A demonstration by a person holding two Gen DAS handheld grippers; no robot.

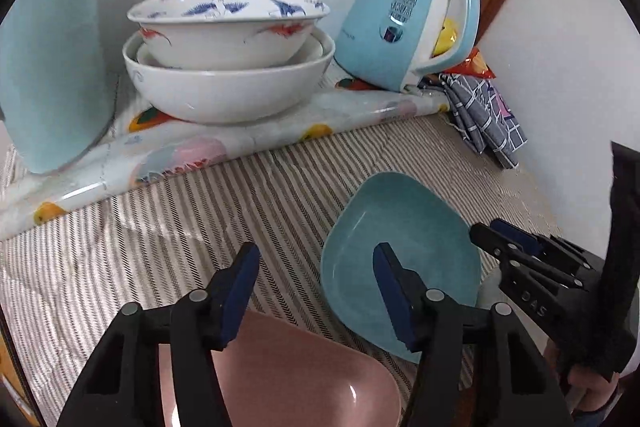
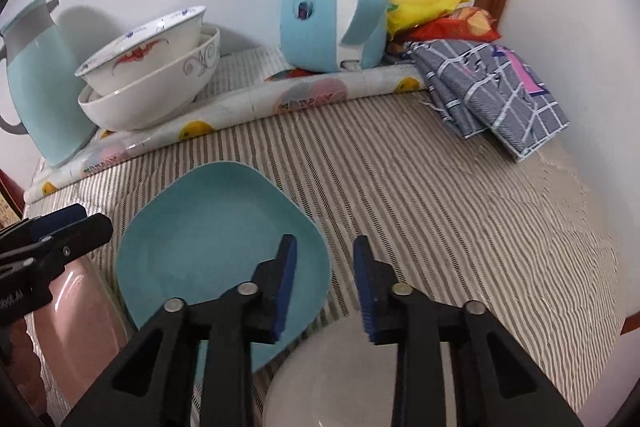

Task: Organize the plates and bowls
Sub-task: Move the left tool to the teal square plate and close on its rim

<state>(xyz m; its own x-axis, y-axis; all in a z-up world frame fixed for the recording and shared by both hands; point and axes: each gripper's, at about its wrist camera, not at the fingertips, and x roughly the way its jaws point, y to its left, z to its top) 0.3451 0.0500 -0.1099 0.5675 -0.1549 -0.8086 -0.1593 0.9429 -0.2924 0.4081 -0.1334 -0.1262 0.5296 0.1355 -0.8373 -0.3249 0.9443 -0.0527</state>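
Evidently a pick is only being lined up: the left gripper (image 1: 316,291) hangs with fingers released over the pink plate (image 1: 280,379), and the right gripper (image 2: 325,287), fingers likewise spread and empty, hovers above a white bowl (image 2: 332,379). The teal plate (image 2: 216,247) lies flat between them on the striped counter (image 2: 440,211). Likely next, one plate must be gripped by its rim and stacked. Far left, nested bowls (image 1: 228,63) sit beside a kettle (image 1: 404,23); nothing blocks the plates.
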